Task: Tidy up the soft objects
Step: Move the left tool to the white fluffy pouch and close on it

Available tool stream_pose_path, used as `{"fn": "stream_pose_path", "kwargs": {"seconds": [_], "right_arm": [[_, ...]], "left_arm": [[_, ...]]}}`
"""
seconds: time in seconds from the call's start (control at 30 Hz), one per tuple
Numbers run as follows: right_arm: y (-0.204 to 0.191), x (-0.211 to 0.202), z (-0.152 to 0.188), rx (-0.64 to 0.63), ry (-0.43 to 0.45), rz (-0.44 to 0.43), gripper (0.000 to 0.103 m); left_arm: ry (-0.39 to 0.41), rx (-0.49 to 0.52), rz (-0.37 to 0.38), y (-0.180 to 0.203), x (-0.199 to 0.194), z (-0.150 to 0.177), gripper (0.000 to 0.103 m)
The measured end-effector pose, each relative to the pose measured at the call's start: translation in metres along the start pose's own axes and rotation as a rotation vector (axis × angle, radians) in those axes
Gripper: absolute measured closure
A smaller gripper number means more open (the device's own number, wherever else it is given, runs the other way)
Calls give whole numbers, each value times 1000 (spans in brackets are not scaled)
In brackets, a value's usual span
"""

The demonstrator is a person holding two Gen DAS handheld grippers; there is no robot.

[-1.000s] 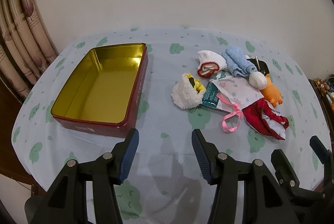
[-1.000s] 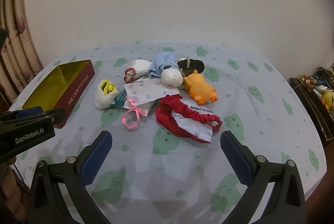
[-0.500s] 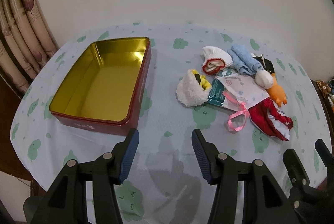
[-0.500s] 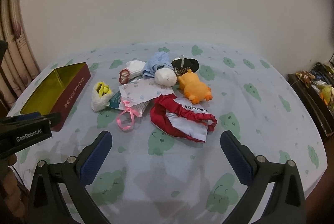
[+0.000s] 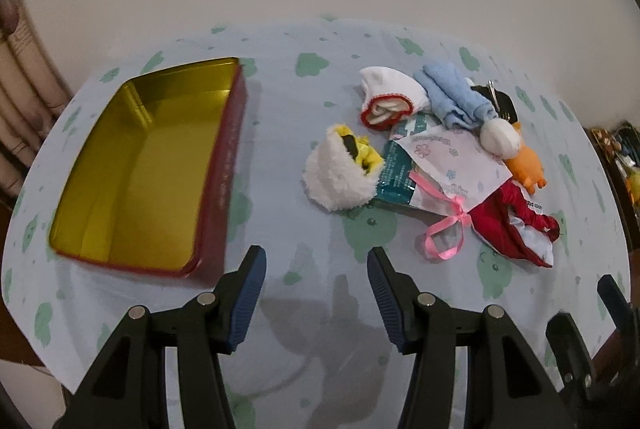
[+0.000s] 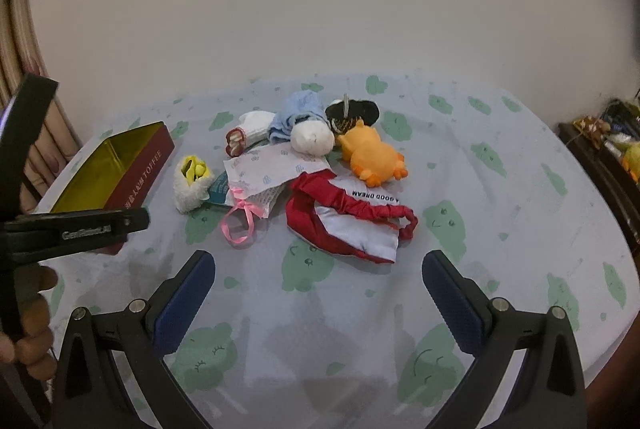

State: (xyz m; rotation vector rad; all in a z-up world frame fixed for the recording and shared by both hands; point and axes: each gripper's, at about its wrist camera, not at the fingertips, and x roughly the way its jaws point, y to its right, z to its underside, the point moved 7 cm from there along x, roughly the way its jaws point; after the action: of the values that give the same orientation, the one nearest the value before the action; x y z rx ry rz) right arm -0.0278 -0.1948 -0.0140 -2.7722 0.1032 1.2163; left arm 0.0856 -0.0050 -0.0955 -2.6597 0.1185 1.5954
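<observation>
Both tools stand wide and hold nothing: the left tool [image 5: 316, 277] hovers over bare worktop [image 5: 280, 133] between the red tin [image 5: 224, 165] and the pile of soft things [image 6: 304, 165]; the right tool [image 6: 318, 289] hangs just before the red sleep mask [image 6: 352, 221].

Readable lettering on three things

"TOFFEE" on the red metal tin's side [image 6: 142, 171]; "A GOOD DREAM" on the red satin eye mask [image 6: 376, 197]; a blurred "GenRobot.AI" on the left gripper's black arm [image 6: 86, 232].
</observation>
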Motion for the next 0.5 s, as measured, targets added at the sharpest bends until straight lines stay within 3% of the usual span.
{"fn": "stream_pose_path", "kwargs": {"seconds": [0.17, 0.5], "right_arm": [[3, 6, 4, 23, -15, -36, 0], [14, 20, 9, 75, -50, -72, 0]], "left_arm": [[-19, 35, 57, 8, 16, -17, 49], [-40, 74, 51, 22, 50, -45, 49]]}}
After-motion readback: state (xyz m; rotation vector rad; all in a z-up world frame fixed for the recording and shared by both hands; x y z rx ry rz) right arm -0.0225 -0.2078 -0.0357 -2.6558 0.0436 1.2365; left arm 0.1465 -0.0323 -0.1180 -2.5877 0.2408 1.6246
